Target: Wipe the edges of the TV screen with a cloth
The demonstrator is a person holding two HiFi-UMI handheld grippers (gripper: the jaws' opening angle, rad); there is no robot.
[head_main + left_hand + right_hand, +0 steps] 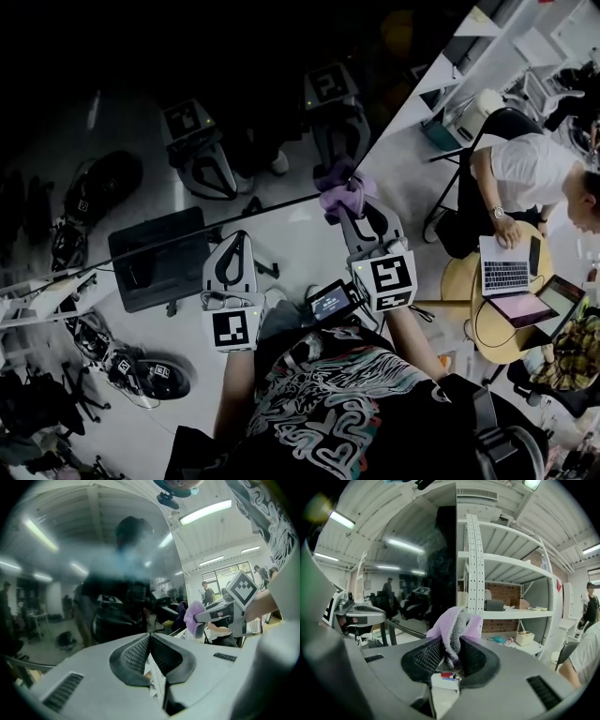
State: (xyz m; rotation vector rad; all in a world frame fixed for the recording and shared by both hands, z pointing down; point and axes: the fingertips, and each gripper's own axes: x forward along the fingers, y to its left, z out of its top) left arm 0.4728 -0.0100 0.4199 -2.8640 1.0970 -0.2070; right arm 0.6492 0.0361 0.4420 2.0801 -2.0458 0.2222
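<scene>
At the edge of the TV screen (234,56), cloth (342,195) in right tool (350,212)

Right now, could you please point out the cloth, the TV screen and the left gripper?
cloth (454,623), right gripper view, on its purple fold.
TV screen (234,56), head view, on the dark glass.
left gripper (150,638), left gripper view, where its fingers meet.

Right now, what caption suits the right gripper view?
Right claw clamps a purple cloth at the edge of the dark TV screen, white shelves beyond.

Head view overhead, gripper views face screen (187,56)
</scene>
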